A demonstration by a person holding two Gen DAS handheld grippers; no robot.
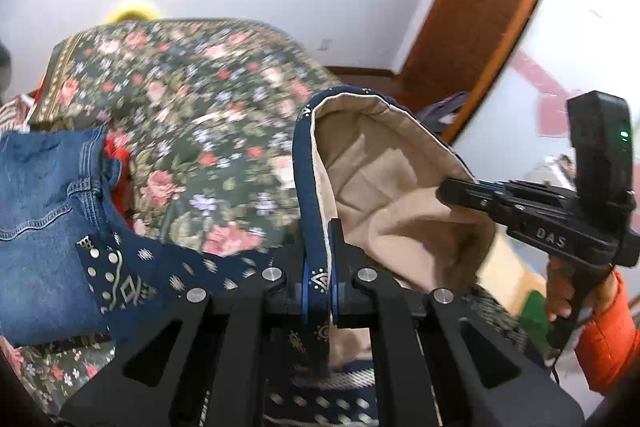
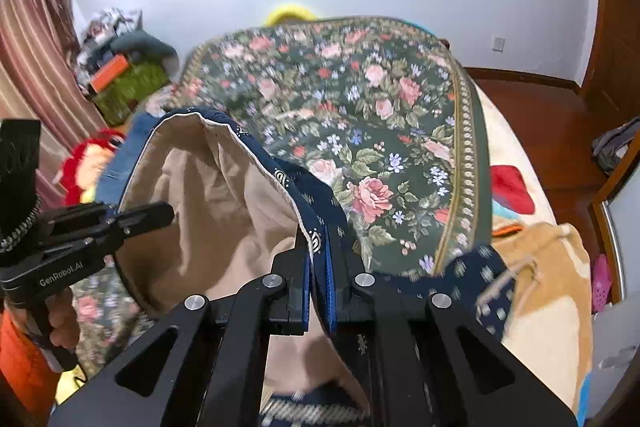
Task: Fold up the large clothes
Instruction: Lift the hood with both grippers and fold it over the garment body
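A navy patterned garment with a beige lining (image 1: 384, 183) is held up over the floral bedspread (image 1: 192, 99). My left gripper (image 1: 320, 283) is shut on its navy hem band. My right gripper (image 2: 320, 263) is shut on the same hem (image 2: 316, 239) further along, and the beige lining (image 2: 224, 211) hangs open between the two. In the left wrist view the right gripper (image 1: 448, 193) reaches in from the right. In the right wrist view the left gripper (image 2: 168, 213) reaches in from the left.
Blue jeans (image 1: 44, 211) lie on the bed at the left. A tan blanket (image 2: 552, 291) and a red item (image 2: 510, 189) lie at the bed's right. A wooden door frame (image 1: 480, 11), a curtain (image 2: 28, 39) and floor clutter (image 2: 120, 67) surround the bed.
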